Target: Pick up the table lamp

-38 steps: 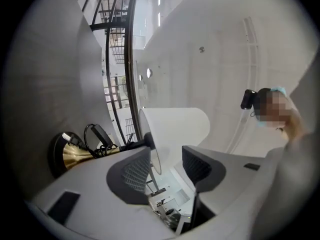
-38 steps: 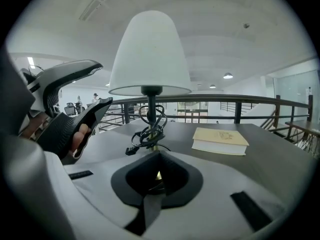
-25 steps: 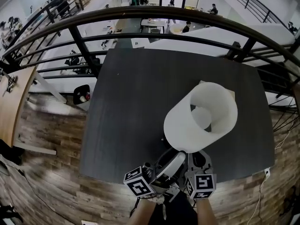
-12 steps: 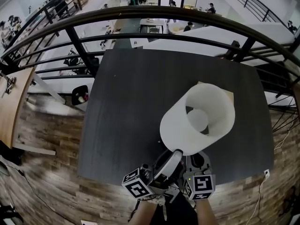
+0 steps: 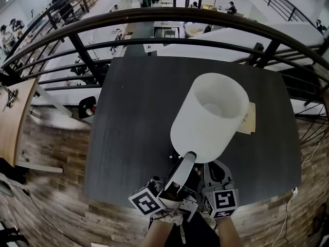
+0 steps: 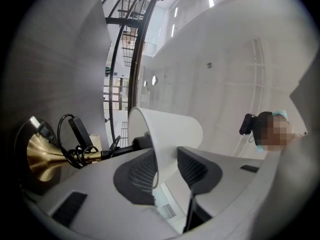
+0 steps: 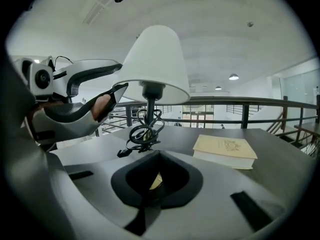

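The one table lamp (image 5: 206, 118) stands over the worktop (image 5: 136, 112), near its front edge, and its shade is less tipped than a second ago. The right gripper (image 7: 156, 181) is clamped on the lamp's brass base. The left gripper (image 6: 165, 168) has jaws that have just been closing, and they straddle the shade's rim without yet pinching it. One book (image 5: 248, 118) lies beside the lamp.

The left half of the tabletop (image 5: 128, 122) lies bare, so the way in is open from that side and from the near-left edge. Right of centre, the table lamp (image 5: 208, 117) blocks passage. Its wide white shade overhangs the stem, and a bundled black cord (image 7: 144, 131) clutters the space beneath. A book (image 5: 249, 118) lies just beside the lamp on the right. The dark bars of a railing (image 5: 154, 15) curve across the far edge.
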A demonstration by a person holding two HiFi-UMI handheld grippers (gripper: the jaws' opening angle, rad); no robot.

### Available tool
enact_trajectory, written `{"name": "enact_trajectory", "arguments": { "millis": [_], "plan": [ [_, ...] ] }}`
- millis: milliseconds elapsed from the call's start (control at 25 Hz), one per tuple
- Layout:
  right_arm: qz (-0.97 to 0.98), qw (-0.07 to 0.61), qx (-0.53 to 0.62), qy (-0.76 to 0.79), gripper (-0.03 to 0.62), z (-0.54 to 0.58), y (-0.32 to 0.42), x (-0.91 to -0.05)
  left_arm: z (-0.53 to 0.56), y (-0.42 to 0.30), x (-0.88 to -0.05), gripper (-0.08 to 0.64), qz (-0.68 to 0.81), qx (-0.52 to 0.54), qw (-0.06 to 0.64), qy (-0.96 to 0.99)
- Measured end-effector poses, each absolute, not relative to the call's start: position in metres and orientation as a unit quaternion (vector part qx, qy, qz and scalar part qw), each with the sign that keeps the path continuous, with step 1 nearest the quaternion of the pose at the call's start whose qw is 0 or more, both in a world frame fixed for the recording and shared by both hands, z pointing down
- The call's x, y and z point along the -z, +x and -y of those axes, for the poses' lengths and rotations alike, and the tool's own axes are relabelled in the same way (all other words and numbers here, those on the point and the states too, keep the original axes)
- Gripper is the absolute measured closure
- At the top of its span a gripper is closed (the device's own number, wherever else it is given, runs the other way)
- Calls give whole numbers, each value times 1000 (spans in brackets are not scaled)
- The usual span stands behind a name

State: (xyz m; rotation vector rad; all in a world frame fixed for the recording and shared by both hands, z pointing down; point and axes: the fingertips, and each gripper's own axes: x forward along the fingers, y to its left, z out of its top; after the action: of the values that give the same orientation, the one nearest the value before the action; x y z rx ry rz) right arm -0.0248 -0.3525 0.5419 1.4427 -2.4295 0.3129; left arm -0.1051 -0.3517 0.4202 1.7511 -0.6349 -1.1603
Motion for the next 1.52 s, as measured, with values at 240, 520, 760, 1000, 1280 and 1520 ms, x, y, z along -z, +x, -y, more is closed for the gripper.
{"name": "enact_trajectory", "arguments": {
  "millis": [240,520,760,1000,1280,1520],
  "plan": [
    [876,141,-144,438,595,360,-34,-540,378,-102,-415,419,262,468,480,694],
    [875,176,-188,410,547,376,-47,-555,398,-103,-412,428,261,465,504,679],
    [882,216,-212,362,391,384,-64,-569,402,-104,-412,433,251,462,512,679],
    [881,237,-209,352,391,394,-75,-576,406,-107,-413,434,233,456,523,682],
    [882,229,-222,346,391,403,-83,-581,409,-113,-412,433,225,451,523,687],
    [879,233,-238,340,450,405,-82,-587,407,-104,-411,436,215,437,521,701]
  ]
}}
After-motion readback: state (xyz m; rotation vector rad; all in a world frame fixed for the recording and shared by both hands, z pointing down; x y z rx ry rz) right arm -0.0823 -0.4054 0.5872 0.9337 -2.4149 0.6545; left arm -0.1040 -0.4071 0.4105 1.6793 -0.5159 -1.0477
